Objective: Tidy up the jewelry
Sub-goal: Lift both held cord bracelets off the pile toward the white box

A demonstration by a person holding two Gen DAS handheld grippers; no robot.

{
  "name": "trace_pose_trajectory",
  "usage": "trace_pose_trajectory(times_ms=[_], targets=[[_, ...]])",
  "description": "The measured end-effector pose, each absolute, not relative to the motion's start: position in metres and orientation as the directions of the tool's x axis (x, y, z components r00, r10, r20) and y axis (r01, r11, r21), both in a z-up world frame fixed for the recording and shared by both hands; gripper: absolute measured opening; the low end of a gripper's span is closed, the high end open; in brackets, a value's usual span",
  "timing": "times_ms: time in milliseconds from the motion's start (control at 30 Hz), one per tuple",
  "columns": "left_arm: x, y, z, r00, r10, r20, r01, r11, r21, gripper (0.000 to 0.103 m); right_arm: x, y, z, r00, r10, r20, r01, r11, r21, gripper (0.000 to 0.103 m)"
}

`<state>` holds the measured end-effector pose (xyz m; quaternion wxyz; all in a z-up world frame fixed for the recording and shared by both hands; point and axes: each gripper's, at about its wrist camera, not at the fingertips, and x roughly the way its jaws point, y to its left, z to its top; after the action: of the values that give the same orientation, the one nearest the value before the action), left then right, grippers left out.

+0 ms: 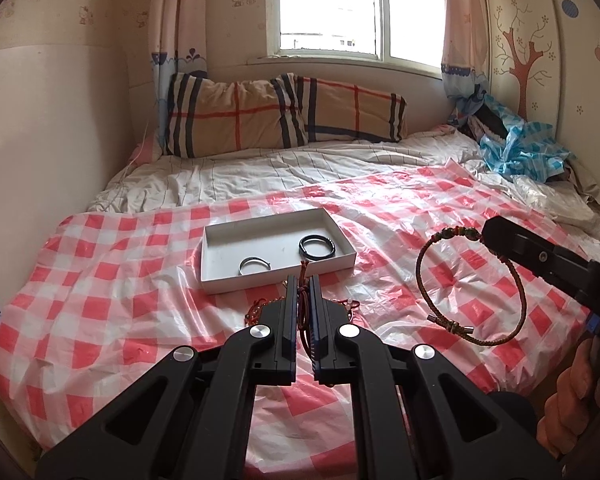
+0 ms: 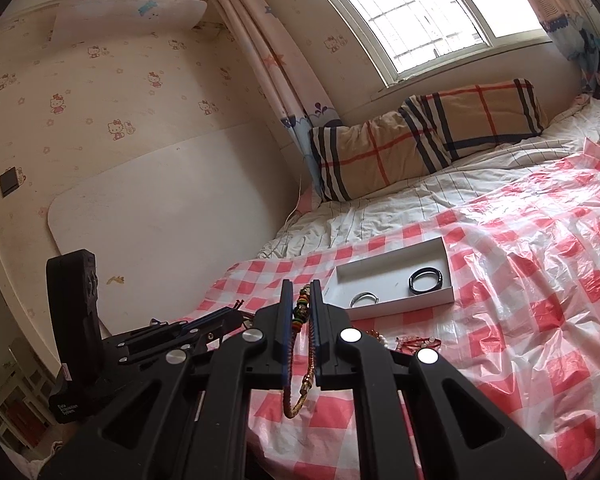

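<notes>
Two bracelets lifted above the bed, bound for the box [image 1: 220,236].
Left gripper [image 1: 303,296] pinches a red cord [image 1: 302,312]; right gripper [image 2: 301,304] clamps a braided bracelet [image 1: 460,284], clear of the pile [image 2: 412,343].

The left gripper [image 1: 302,292] hides most of the red cord [image 1: 302,312] pinched between its jaws. The loose jewelry [image 2: 414,342] beside the white box [image 2: 448,294] is partly covered and too small to identify. A hand [image 1: 572,412] is cut off at the picture's edge.
</notes>
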<state>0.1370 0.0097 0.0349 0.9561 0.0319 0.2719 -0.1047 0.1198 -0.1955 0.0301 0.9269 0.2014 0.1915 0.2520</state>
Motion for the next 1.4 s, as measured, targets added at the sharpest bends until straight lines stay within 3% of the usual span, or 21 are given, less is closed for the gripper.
trace_pose_trajectory(times_ms=[500,1400], targets=[[0.115,0.017,0.062,0.865,-0.181,-0.469,0.204,0.979,-0.003,0.005,0.099,-0.190,0.055,0.804,0.558,-0.205,-0.432,0.786,0.443,0.009],[0.130,0.024,0.058,0.861,-0.172,-0.479,0.194,0.981,-0.004,0.005,0.114,-0.179,0.051,0.789,0.573,-0.224,-0.442,0.781,0.442,0.009]])
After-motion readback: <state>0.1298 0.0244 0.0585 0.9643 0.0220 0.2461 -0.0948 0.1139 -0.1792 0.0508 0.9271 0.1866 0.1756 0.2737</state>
